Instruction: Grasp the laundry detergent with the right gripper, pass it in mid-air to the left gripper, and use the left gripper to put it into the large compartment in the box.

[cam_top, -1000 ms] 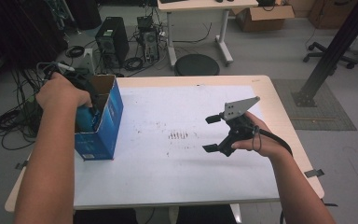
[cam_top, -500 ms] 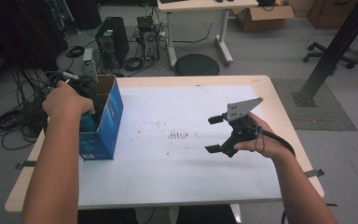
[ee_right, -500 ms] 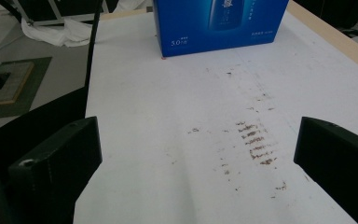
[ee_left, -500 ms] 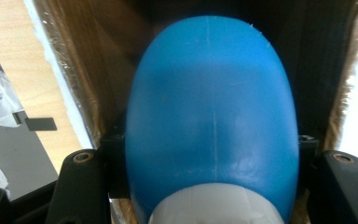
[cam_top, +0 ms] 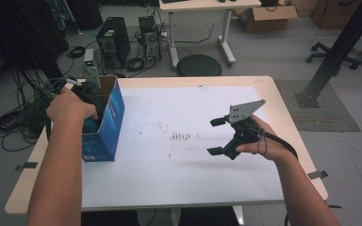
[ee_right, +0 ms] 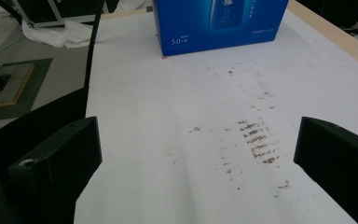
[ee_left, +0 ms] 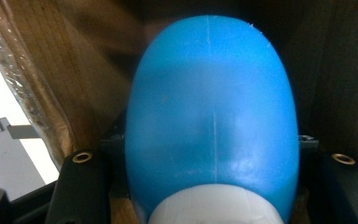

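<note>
Left tongs (ee_left: 209, 186): clamped on blue bottle (ee_left: 212, 116), inside blue carton (cam_top: 104, 123) at table's (cam_top: 264, 188) left edge. Right tongs (cam_top: 217, 136): open, empty, above stained white sheet (cam_top: 179, 155).

A smooth blue bottle (ee_left: 212, 116) with a white end sits inside the blue cardboard box (cam_top: 104, 127).

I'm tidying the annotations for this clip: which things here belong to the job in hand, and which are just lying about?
In the job:
- blue bottle, gripped in the left claw
- blue box, open-topped, which the left claw reaches into

Just about:
- right claw, open, held above the table
- brown smudges on the white table cover
- computer towers and cables on the floor
</note>
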`<state>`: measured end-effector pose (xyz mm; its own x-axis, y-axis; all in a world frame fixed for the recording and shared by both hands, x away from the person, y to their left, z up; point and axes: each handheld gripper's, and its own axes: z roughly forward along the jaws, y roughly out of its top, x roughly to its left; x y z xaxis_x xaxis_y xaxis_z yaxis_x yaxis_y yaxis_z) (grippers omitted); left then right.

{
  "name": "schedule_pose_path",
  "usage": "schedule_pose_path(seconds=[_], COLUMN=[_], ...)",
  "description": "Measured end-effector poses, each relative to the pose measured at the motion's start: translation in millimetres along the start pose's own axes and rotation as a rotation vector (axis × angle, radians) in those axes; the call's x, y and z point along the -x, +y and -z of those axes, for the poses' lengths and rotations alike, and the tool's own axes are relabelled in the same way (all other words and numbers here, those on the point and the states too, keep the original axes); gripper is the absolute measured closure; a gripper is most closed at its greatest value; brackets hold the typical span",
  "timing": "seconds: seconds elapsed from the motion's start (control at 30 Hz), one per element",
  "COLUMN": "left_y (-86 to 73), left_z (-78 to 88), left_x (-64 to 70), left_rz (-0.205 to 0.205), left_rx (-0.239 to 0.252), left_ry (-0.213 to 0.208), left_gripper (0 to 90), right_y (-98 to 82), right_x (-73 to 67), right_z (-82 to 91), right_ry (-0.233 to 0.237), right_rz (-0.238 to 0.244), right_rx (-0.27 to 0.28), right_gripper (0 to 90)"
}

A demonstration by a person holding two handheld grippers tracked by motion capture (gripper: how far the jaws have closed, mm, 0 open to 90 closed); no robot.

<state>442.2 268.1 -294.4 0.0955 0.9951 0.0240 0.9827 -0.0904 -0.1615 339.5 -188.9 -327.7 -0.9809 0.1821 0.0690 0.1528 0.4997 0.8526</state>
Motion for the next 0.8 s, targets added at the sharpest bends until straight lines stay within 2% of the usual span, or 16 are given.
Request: schedule_pose_path(seconds=[0.8], left_y=[-3.3], left_z=[-1.8], left_x=[-2.1], left_rz=[0.001], left_rx=[0.005], left_ry=[-0.008], left_gripper=[38.0], right_y=[2.3], right_x=[-3.4], right_z=[-0.3], right_ry=[-0.003], right_rz=[0.003], right_rx=[0.000], right_gripper=[0.9])
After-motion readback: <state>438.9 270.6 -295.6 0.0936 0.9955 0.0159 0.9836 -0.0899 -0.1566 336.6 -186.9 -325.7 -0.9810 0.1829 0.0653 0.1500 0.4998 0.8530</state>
